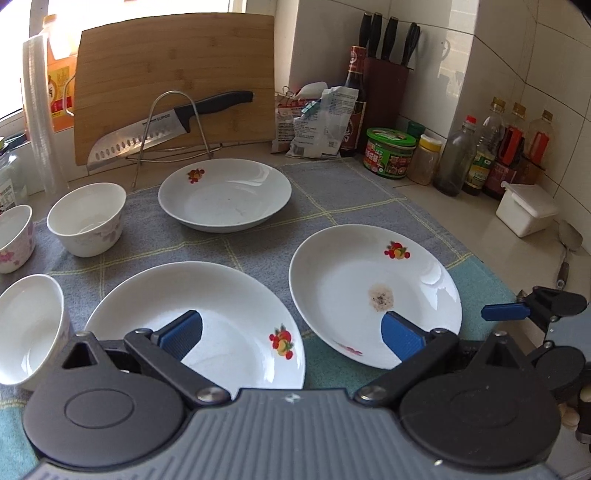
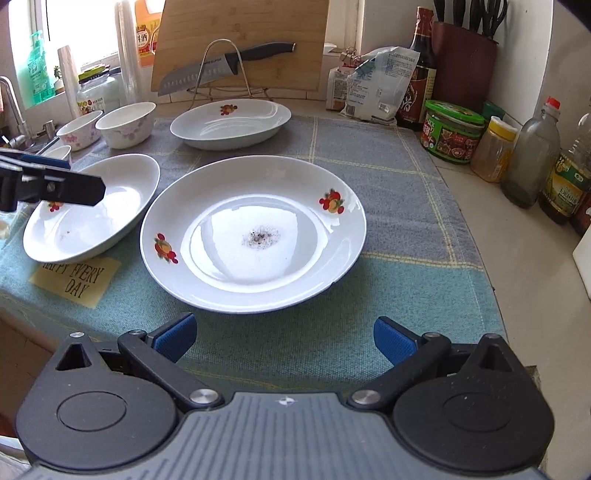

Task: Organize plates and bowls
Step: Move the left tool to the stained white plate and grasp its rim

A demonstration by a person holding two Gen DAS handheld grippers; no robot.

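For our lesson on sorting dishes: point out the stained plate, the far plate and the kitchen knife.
stained plate (image 2: 258, 236): right wrist view, on the dark speckled stain at its centre.
far plate (image 1: 225, 199): left wrist view, on its bare middle.
kitchen knife (image 1: 214, 105): left wrist view, on its black handle.

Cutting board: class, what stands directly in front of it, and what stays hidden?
A knife rests on a wire rack against the cutting board. The wall behind is covered.

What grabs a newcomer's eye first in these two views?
Three white fruit-print plates on the checked cloth: the stained plate lies just ahead of the open right tool, another plate under the open left tool, a third farther back. Behind it, a large knife rests on a wire rack against the cutting board.
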